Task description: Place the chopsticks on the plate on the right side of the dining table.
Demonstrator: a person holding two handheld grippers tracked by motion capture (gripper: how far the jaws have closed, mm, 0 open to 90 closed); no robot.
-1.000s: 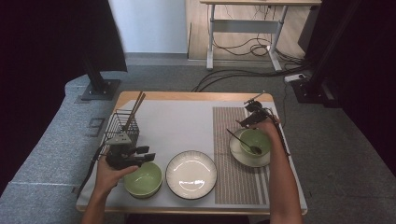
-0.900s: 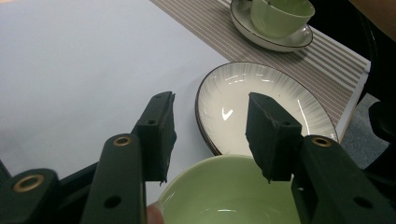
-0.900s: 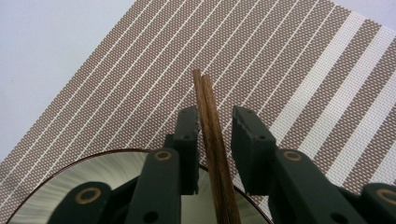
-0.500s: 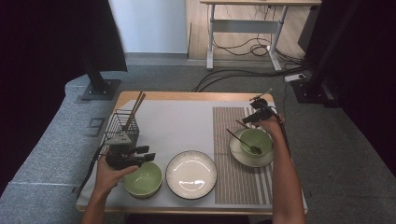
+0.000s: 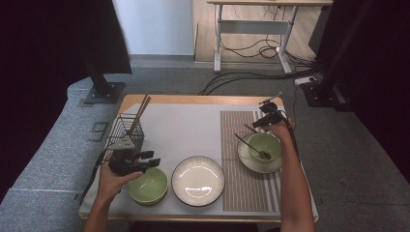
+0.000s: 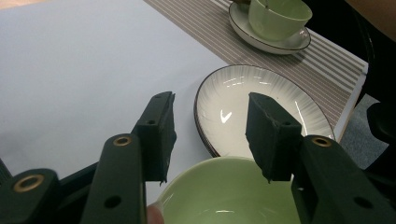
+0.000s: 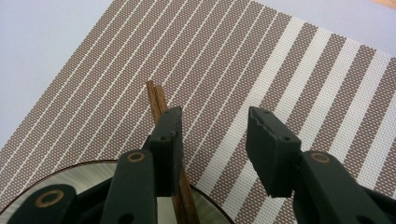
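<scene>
Chopsticks (image 5: 139, 112) stand tilted in a black wire basket (image 5: 126, 131) near the table's left edge, seen from the high view. Just in front of the basket the left gripper (image 5: 151, 161) hovers at the far rim of a green bowl (image 5: 148, 186); in the left gripper view its jaws stand wide apart above that rim, the pads pressing on nothing. Beside the bowl, toward the middle, sits a white ribbed plate (image 5: 198, 180) with a dark rim, on the pale table mat (image 5: 188, 130). Next comes a brown striped placemat (image 5: 237, 174). On it rests a saucer (image 5: 249, 162) bearing a second green bowl (image 5: 265, 145), with a dark spoon (image 5: 251, 147) leaning out of that bowl toward the left. At the far side of the saucer the right gripper (image 5: 257, 123) hangs over the placemat. Its jaws have just been opening and now stand apart; in the right gripper view a pair of brown chopsticks (image 7: 156, 98) lies on the saucer's rim and the mat, running beneath the left-hand jaw, with the gap between the pads bare.
</scene>
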